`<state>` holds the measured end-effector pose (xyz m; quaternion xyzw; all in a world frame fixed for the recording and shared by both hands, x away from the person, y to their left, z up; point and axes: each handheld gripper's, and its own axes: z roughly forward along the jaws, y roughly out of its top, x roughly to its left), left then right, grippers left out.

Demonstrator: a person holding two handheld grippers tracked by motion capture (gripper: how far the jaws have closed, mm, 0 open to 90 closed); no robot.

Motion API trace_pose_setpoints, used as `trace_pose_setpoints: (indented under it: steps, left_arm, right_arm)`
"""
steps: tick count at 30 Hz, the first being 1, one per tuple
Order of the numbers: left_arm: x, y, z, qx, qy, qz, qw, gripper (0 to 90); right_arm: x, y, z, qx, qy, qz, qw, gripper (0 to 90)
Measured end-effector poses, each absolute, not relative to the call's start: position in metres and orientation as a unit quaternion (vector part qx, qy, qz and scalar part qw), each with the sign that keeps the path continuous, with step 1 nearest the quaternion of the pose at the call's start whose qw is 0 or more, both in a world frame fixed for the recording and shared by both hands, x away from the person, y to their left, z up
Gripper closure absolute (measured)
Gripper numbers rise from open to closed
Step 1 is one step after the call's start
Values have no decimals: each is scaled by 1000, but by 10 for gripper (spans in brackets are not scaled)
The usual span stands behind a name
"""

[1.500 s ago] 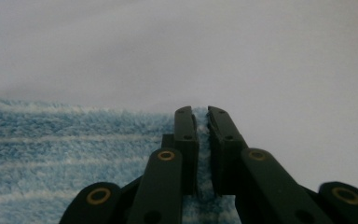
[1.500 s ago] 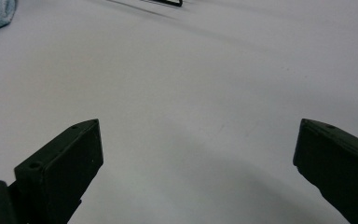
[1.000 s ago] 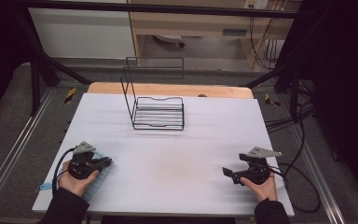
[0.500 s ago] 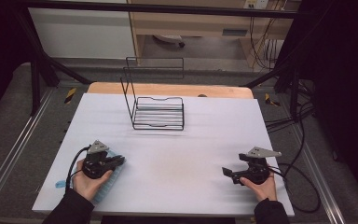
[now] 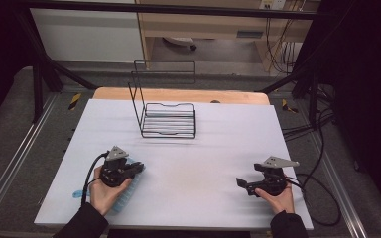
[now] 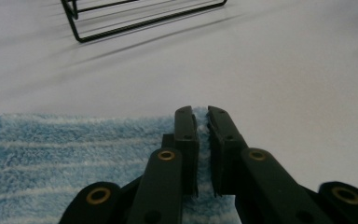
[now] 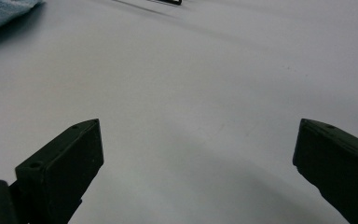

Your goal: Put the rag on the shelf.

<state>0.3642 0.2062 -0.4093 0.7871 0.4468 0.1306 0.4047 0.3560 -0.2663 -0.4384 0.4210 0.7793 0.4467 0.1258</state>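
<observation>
The blue striped towel (image 6: 74,158) lies at the bench's (image 5: 203,148) near left, its edge clamped in the left gripper (image 6: 203,116). Since a second ago we have dragged it toward the centre, nearer the wire rack (image 5: 168,121). The right gripper (image 7: 196,140) rests released, well apart.

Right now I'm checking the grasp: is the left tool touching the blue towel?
Touching. The left gripper view shows the left tool shut on the blue towel, a fold pinched between both jaws.
</observation>
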Motion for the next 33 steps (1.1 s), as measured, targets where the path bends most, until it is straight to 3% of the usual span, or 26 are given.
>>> trace_pose_setpoints:
  steps: [33]
  left_arm:
    - [383, 100, -423, 822, 401, 108, 389, 820]
  right_arm:
    - [356, -266, -439, 420, 781, 445, 126, 23]
